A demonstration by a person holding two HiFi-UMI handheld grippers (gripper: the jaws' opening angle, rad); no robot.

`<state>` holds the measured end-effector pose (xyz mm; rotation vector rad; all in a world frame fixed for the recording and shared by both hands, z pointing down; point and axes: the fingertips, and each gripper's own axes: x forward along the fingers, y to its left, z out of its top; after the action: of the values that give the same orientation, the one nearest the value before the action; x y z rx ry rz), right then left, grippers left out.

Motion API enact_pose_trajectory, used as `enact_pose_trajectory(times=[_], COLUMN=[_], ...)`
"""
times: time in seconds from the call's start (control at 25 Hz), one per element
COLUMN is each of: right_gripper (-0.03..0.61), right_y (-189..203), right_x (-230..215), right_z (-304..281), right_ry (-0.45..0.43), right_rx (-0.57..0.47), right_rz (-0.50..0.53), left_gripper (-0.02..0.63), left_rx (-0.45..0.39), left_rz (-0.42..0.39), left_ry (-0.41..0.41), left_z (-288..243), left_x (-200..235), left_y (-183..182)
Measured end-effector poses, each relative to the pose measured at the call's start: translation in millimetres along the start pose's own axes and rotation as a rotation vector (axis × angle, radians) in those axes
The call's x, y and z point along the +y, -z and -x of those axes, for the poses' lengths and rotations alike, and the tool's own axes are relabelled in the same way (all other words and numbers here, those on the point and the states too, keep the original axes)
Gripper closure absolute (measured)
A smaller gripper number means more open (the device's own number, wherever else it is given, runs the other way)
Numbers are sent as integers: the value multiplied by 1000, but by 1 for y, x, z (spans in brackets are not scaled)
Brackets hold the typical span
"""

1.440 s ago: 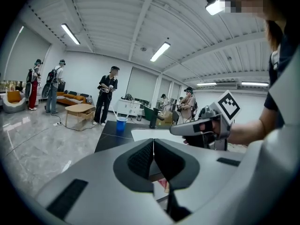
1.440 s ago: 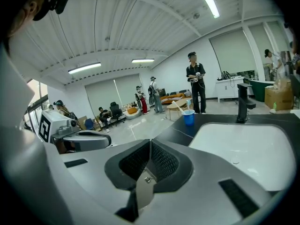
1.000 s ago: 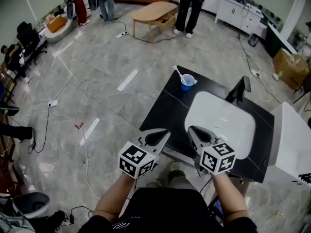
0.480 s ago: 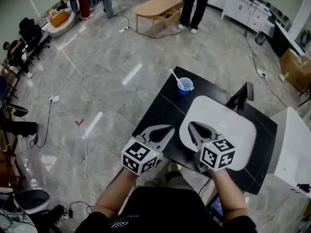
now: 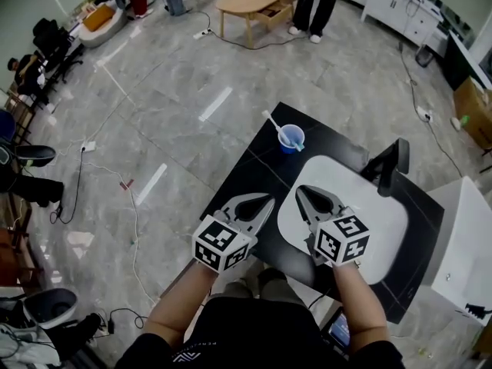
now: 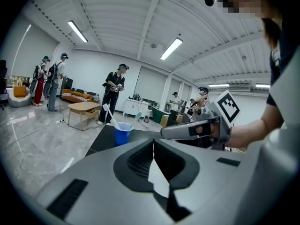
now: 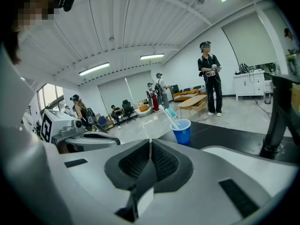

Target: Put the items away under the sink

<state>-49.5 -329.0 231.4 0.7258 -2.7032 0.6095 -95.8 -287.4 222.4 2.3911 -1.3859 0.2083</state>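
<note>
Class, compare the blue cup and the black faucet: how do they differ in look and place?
The blue cup is short, round and open-topped, holding toothbrushes; the black faucet is slim and angular. The cup stands at the far corner of the counter, the faucet beside the white basin. Both stand upright.

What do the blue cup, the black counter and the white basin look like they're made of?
The blue cup looks like thin plastic: one even, saturated colour with a matte surface. The black counter seems to be polished stone or a stone-look slab, going by its faint pale lines and slight sheen. The white basin is probably glazed ceramic, smooth and glossy, though resin is possible.
</note>
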Motion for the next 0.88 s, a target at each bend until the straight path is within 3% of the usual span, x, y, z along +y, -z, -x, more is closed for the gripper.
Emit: enact_pose_trajectory(times=[0.24, 0.52, 0.76, 0.84, 0.88], right_gripper=[540, 540, 530, 404, 383], right_y=[1, -2, 6, 11, 13], right_x=[-30, -54, -73, -78, -79], right_z=[-21, -45, -67, -75, -80], right_ry=[-3, 6, 20, 16, 15], right_rx=[32, 8, 44, 51, 50], right_rz=[-11, 64, 70, 73, 78], left_gripper=[604, 604, 604, 604, 604], left_rx=[-11, -1, 21, 25, 26], left_rz=[4, 10, 20, 24, 26], left_ry=[-38, -74, -77, -79, -81], left_z=[-19, -35, -46, -49, -50], left_x=[13, 30, 35, 38, 40], left_y=[2, 7, 14, 18, 19])
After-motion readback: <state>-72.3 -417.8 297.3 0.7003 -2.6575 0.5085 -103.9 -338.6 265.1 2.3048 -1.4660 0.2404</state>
